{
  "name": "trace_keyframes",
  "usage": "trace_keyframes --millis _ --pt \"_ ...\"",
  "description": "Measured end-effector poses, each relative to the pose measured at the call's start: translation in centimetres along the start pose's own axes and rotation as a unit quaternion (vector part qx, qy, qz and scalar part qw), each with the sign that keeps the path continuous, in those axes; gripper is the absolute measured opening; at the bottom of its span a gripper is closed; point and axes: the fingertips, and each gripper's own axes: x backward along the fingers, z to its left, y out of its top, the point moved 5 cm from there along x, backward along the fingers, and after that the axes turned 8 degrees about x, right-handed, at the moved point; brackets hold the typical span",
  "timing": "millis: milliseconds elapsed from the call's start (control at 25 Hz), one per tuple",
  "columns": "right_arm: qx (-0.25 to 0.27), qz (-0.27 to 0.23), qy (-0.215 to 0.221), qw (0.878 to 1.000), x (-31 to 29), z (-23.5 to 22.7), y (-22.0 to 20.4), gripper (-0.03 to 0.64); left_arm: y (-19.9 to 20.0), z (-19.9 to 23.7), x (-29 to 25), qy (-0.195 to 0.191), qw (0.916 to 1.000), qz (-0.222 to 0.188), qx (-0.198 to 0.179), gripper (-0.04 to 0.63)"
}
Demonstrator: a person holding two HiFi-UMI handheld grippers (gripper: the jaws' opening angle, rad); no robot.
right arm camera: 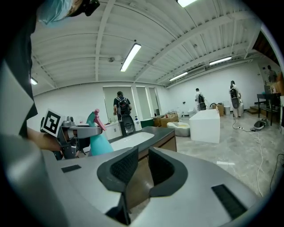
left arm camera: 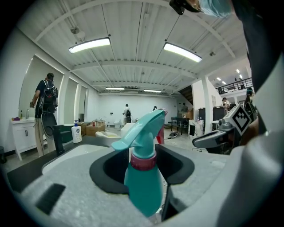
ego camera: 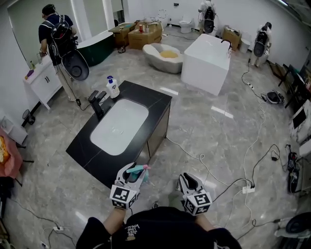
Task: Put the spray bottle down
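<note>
Teal spray bottle (left arm camera: 143, 181) is clamped between half-open jaws of the left gripper (ego camera: 135, 172), its red collar (left arm camera: 143, 162) showing only in that gripper's view, while the right gripper (right arm camera: 138, 167), jaws slightly apart, holds nothing.

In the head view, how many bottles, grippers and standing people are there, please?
Bottles: 2 (spray bottle, pump bottle)
Grippers: 2 (left gripper, right gripper)
Standing people: 3 (person at cabinet, person near toilet, person at right)
Total: 7

Black tub surround (ego camera: 156, 102), white basin (ego camera: 119, 127), pump bottle (ego camera: 113, 88) (white) beside black faucet (ego camera: 97, 103)
</note>
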Motion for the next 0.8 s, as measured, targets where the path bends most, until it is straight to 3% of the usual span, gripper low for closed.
trace_keyframes --millis 440,800 --pt "0.022 0.0 0.061 0.998 -9.5 -9.1 4.4 0.061 3.3 3.1 -10.3 0.06 0.9981 -0.01 0.012 0.193" --pt "0.048 0.002 0.123 0.991 -15.5 -17.7 7.3 0.017 5.3 3.3 -18.0 0.13 0.9909 -0.022 0.027 0.193"
